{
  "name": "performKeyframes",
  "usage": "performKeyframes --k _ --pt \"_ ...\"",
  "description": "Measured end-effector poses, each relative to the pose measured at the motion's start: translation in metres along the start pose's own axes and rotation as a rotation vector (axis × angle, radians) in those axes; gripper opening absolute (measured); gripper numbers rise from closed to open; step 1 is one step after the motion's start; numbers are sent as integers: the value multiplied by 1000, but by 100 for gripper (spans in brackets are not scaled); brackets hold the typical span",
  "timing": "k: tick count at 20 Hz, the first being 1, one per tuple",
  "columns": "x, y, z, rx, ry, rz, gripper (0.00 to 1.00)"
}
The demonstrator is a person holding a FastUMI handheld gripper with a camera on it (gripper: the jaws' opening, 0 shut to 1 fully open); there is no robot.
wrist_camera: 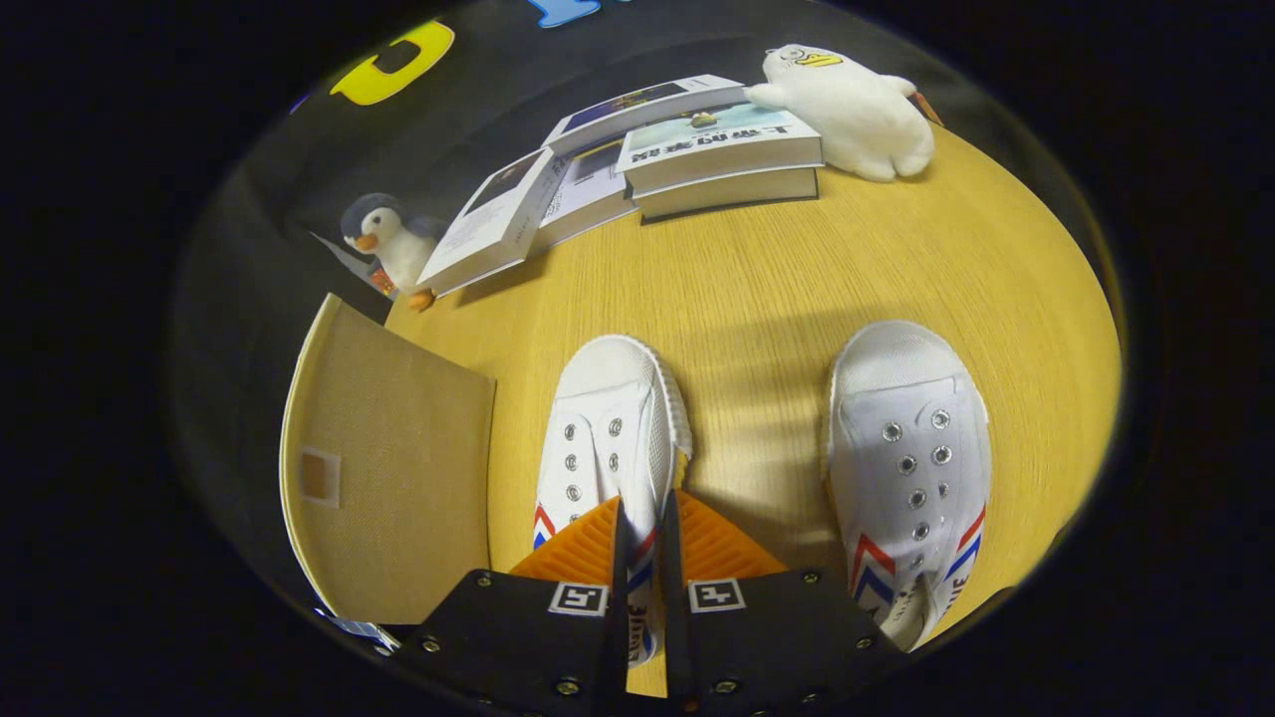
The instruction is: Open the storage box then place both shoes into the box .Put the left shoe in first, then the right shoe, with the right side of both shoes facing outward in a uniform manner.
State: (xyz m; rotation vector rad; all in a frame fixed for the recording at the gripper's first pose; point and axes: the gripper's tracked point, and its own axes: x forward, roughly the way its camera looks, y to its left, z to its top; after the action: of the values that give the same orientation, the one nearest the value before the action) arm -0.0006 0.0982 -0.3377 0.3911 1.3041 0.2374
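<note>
Two white canvas shoes with red and blue stripes lie on the wooden table (757, 269), toes pointing away from me. My gripper (642, 503) is over the shoe on the left (608, 418). Its fingers stand almost together, and the shoe's right side wall runs through the narrow gap between them, so they pinch it. The other shoe (911, 438) lies apart to the right, untouched. A beige fabric storage box (398, 468) stands just left of the held shoe. I see one flat fabric face with a small tag, and I cannot tell whether it is open.
Beyond the shoes, a stack of books (717, 149) and a leaning book (493, 224) lie at the table's far side. A white plush toy (857, 110) sits behind the books. A penguin plush (383, 239) stands behind the box. Bare tabletop lies between shoes and books.
</note>
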Motion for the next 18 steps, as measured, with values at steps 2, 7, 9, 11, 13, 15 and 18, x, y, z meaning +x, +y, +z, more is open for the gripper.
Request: performKeyframes --k 2,7,9,11,13,15,18 --pt "-13 18 6 53 -18 56 15" --pt "-52 60 35 120 -102 153 15" --pt "-69 79 47 121 -141 185 15" --pt "-86 101 59 135 -165 227 15" --pt "-99 126 67 146 -178 273 15" --pt "-108 150 71 144 -187 308 15" --pt "-101 183 67 115 -177 320 15"
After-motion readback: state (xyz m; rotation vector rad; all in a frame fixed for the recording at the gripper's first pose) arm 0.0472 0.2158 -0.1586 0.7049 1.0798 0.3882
